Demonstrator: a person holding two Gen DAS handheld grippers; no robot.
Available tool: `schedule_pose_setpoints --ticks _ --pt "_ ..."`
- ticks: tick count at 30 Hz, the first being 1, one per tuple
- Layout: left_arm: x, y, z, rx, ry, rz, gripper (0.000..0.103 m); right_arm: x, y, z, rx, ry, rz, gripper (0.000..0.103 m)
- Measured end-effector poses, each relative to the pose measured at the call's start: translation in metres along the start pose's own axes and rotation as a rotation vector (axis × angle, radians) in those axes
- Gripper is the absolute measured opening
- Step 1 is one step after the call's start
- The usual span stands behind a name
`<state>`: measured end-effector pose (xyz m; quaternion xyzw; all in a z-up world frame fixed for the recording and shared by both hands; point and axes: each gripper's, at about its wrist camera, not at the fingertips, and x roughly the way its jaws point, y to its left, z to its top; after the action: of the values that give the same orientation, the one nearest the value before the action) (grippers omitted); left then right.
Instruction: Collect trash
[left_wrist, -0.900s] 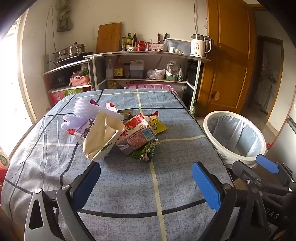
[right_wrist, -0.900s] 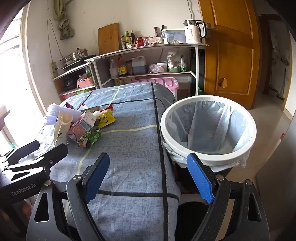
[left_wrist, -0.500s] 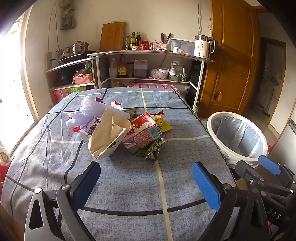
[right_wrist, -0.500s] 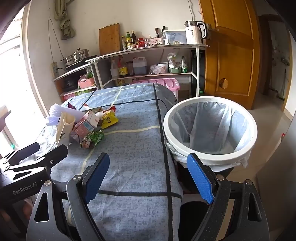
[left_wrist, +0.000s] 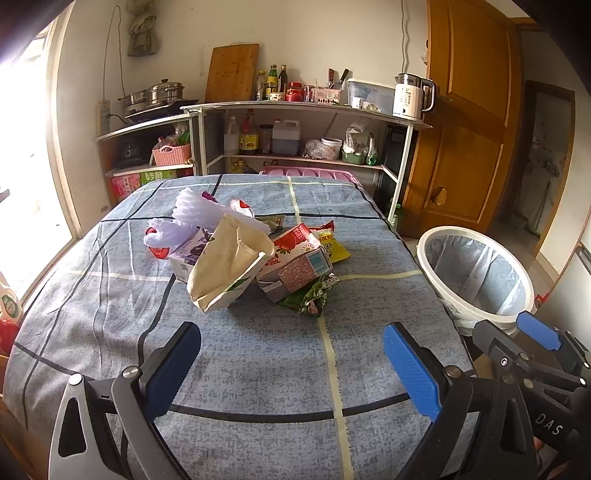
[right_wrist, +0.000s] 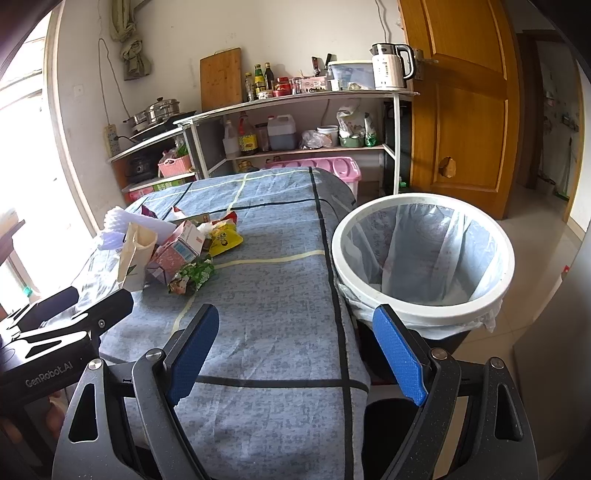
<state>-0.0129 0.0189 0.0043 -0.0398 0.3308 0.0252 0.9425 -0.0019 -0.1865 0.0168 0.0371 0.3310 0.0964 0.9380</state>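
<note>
A heap of trash lies mid-table on the blue checked cloth (left_wrist: 258, 350): a beige paper bag (left_wrist: 225, 266), a red-and-white carton (left_wrist: 295, 258), a green crumpled wrapper (left_wrist: 312, 293), a yellow packet (left_wrist: 334, 245) and white foam netting (left_wrist: 192, 214). My left gripper (left_wrist: 291, 363) hovers over the near cloth, short of the heap, open and empty. My right gripper (right_wrist: 293, 350) is open and empty too, over the table's right edge beside the white bin (right_wrist: 424, 258) lined with a clear bag. In the right wrist view the same heap shows as the paper bag (right_wrist: 135, 254) and carton (right_wrist: 177, 251) at left.
Metal shelves (left_wrist: 295, 110) with bottles, a kettle (left_wrist: 410, 96) and pots stand behind the table. A wooden door (left_wrist: 469, 129) is at right, a pink crate (right_wrist: 325, 166) beyond the table's far end. Bright window at left.
The left gripper has drifted slightly, so the trash heap and bin sit a little further right in its view. The right gripper's view has barely shifted. Both stay open.
</note>
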Motion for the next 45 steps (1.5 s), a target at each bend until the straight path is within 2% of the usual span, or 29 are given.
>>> schedule_pose_setpoints --ticks 45 --pt "0.0016 0.0024 -0.0017 -0.002 0.006 0.005 0.100 0.0005 0.0026 -0.0022 0.000 0.004 0.000 0.086"
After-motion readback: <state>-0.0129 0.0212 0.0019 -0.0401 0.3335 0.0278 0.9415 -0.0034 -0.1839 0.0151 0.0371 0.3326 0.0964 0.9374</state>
